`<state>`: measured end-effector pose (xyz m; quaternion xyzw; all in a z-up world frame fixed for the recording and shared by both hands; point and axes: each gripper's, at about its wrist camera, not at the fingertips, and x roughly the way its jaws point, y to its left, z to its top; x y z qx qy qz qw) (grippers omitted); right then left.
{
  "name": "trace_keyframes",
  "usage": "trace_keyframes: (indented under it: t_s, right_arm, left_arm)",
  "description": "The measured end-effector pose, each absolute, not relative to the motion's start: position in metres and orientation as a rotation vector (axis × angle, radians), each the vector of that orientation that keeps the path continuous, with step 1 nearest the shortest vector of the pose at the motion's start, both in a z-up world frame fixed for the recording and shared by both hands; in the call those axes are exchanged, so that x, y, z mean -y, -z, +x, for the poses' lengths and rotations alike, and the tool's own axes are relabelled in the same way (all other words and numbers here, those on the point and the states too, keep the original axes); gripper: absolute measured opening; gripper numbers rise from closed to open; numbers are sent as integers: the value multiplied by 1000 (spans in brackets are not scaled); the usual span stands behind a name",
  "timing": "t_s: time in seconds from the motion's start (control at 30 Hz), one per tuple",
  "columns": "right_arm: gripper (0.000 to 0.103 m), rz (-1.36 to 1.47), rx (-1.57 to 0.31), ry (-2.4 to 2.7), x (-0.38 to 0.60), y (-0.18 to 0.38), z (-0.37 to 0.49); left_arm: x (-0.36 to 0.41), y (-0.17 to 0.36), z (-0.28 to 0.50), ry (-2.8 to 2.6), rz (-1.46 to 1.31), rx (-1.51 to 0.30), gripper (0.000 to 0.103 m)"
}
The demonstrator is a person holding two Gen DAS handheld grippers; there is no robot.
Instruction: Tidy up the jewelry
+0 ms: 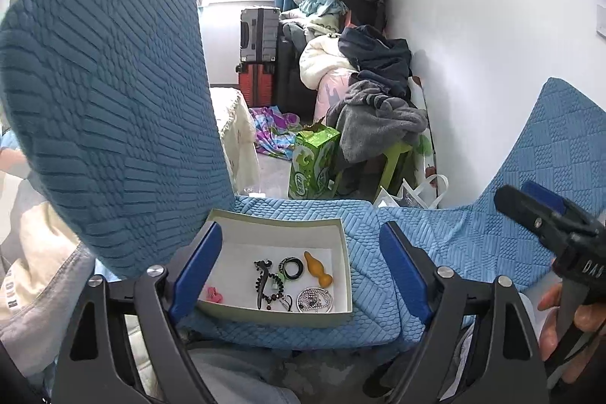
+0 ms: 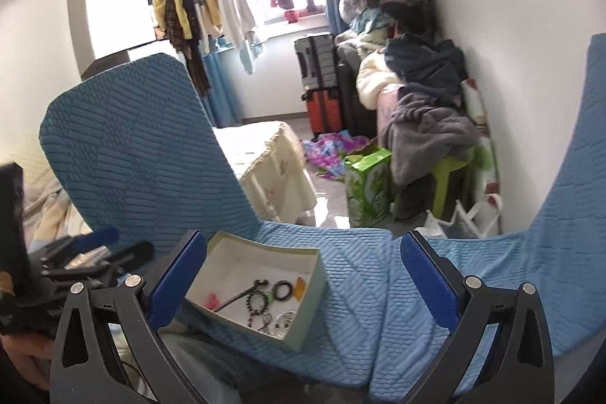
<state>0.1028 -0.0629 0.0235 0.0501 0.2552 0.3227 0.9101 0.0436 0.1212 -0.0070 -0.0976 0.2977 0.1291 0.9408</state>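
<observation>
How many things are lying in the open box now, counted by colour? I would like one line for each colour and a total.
In the box:
Pink: 1, small piece
Black or dark: 2, hair stick and bead bracelet
Black and green: 1, ring
Orange: 1, carved piece
Silver: 1, round pendant
Total: 6
</observation>
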Motion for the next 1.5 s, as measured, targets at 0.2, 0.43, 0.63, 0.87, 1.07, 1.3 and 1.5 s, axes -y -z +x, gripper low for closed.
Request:
trace_keyframes:
  t_s: [0.2,0.43,0.63,0.87,1.07,1.3,1.5]
  right_arm:
    - [103,118,-515,-636,73,-14,93]
    - [103,76,-549,-608,64,11,76]
    - [103,92,-605,-599,63,34,69]
    - [103,72,-630,-587,61,43,65]
    - [103,83,-664,-585,58,50,63]
    - [103,45,-669,-534,60,53,66]
    - [103,45,-649,-517,62,48,70]
  left_arm:
    - [-119,15,38,-311,-200,-627,88]
    - [-123,36,33,-297,-216,-672,90]
    - [-129,46,24,-313,-249,-693,91]
    - [-125,51,25,-312,-254,-689,102]
    - [-125,54,25,-314,-249,-703,102]
    - [-126,56,21,-312,-264,-694,102]
    - [-124,57,25,-311,-257,-706,102]
